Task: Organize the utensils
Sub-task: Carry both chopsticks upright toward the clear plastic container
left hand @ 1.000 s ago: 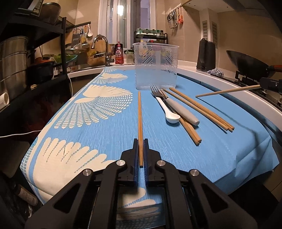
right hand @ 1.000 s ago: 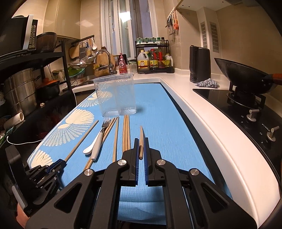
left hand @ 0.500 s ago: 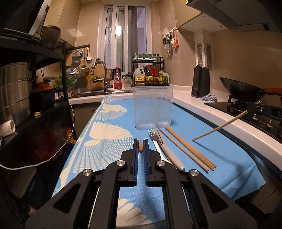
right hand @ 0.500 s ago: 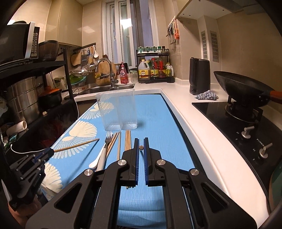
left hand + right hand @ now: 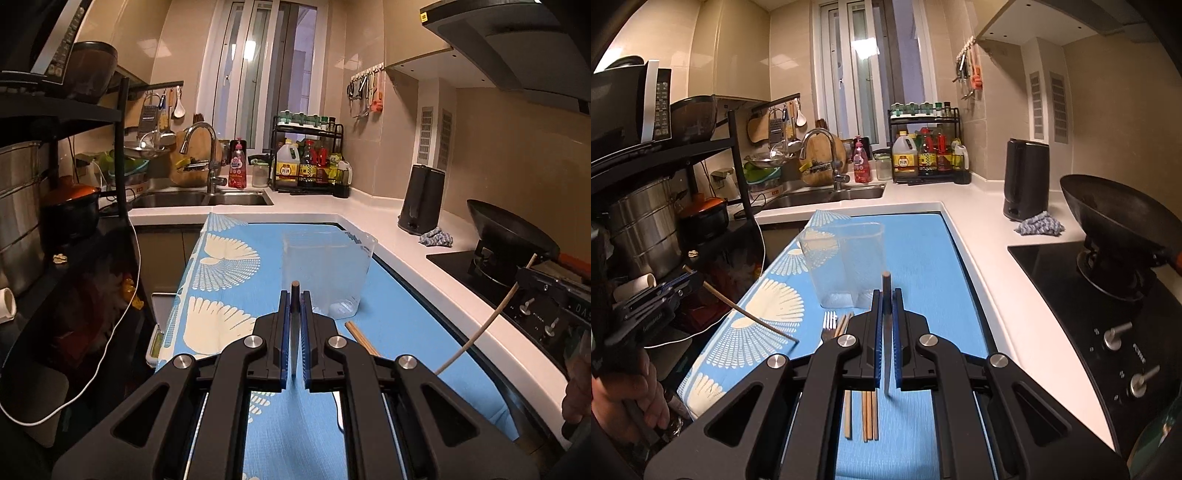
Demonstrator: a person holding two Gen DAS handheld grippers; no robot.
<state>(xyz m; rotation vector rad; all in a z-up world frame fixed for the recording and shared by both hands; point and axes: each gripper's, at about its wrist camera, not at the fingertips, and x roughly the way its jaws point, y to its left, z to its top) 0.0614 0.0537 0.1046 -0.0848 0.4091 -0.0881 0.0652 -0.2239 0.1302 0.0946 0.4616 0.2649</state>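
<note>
Each gripper is shut on one wooden chopstick and holds it in the air, tilted. My left gripper (image 5: 295,295) holds its chopstick (image 5: 295,291) end-on, in front of the clear plastic container (image 5: 325,273). My right gripper (image 5: 886,295) holds its chopstick (image 5: 886,288) the same way, near the container (image 5: 846,266). In the right wrist view the left gripper (image 5: 683,280) and its chopstick (image 5: 750,315) show at the left. Several chopsticks (image 5: 868,417) and a fork (image 5: 829,325) lie on the blue mat (image 5: 923,258) below.
A black hob (image 5: 1108,306) with a wok (image 5: 1119,221) stands on the right, next to a dark kettle (image 5: 1027,181) and a cloth (image 5: 1038,225). A sink with tap (image 5: 827,192) and a bottle rack (image 5: 927,155) are at the back. Black shelves with pots (image 5: 646,221) are at the left.
Both grippers have risen from the mat, each carrying its chopstick, and the chopsticks have tilted up towards upright. The views now look across the container instead of down at the utensils.
</note>
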